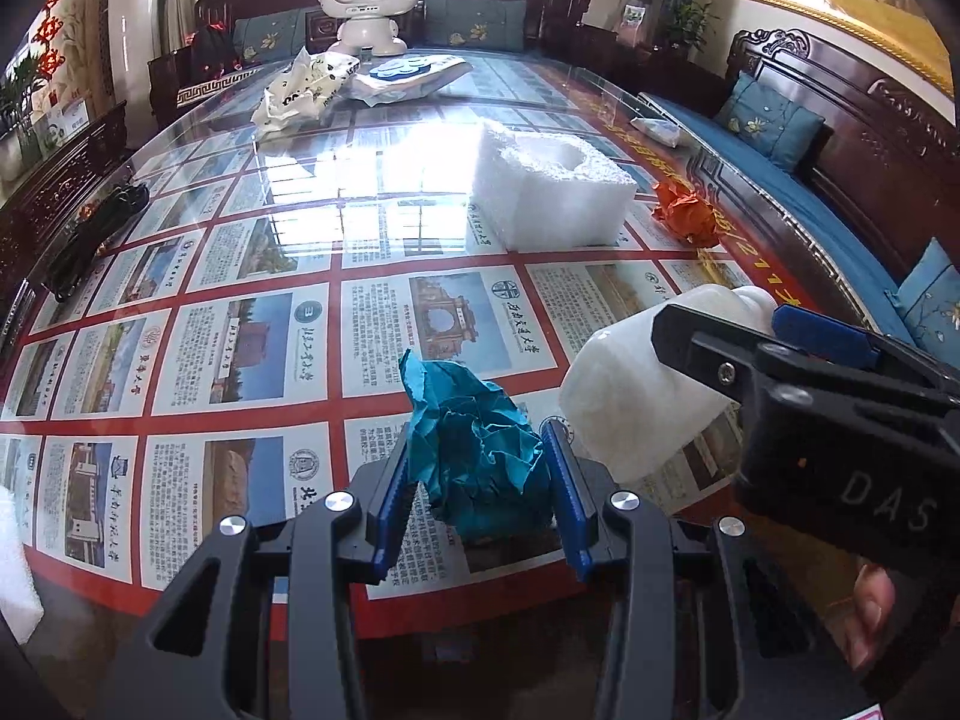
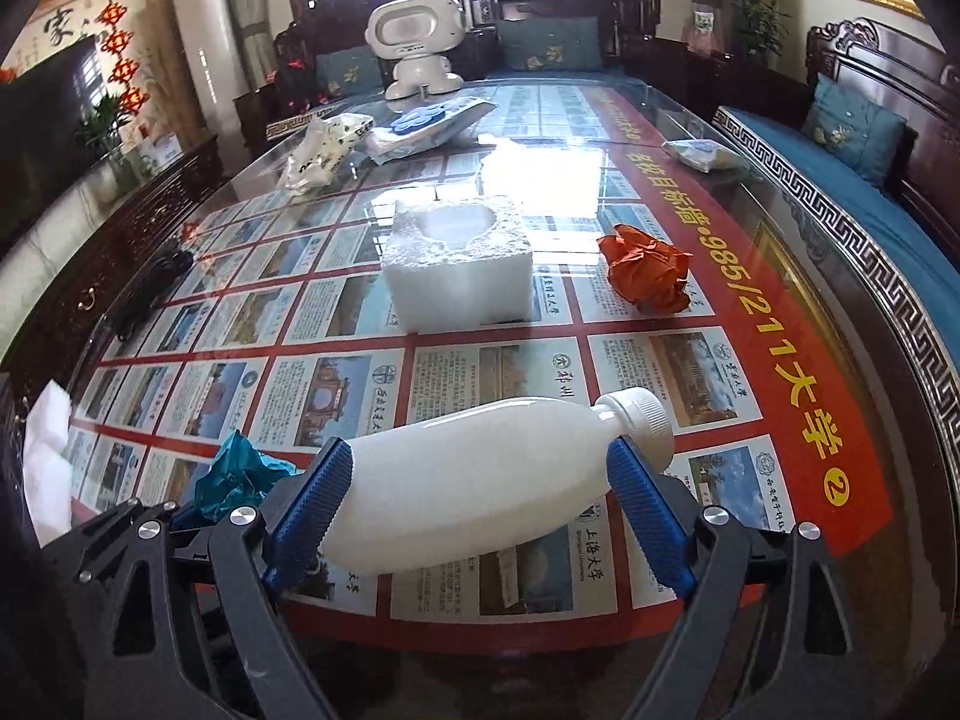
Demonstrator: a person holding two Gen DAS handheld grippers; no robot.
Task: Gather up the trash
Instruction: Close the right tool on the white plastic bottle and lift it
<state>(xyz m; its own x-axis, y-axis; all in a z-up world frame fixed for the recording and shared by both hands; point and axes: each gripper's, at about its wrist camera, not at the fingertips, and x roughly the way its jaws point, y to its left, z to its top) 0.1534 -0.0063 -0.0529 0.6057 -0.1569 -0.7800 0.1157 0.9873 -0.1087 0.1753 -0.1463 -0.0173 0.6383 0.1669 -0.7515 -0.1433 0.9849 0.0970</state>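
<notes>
My left gripper (image 1: 477, 435) is shut on a crumpled teal paper ball (image 1: 480, 456) just above the glass table (image 1: 252, 360); the same ball (image 2: 240, 474) shows at the lower left of the right wrist view. A white plastic bottle (image 2: 480, 480) with a ribbed white cap lies on its side across my right gripper (image 2: 480, 450). Its jaws stand wide, one blue pad by the bottle's base and the other by its neck, neither visibly squeezing it. In the left wrist view the bottle (image 1: 624, 396) sits between the fingers of my right gripper (image 1: 726, 324).
A white foam block (image 2: 462, 264) and a crumpled orange paper (image 2: 648, 270) lie mid-table. Farther back are crumpled white bags (image 1: 300, 90), flat packaging (image 1: 408, 75), a white robot toy (image 1: 366, 0) and a small packet (image 2: 702, 155). A black cable (image 1: 90, 240) lies left; sofas ring the table.
</notes>
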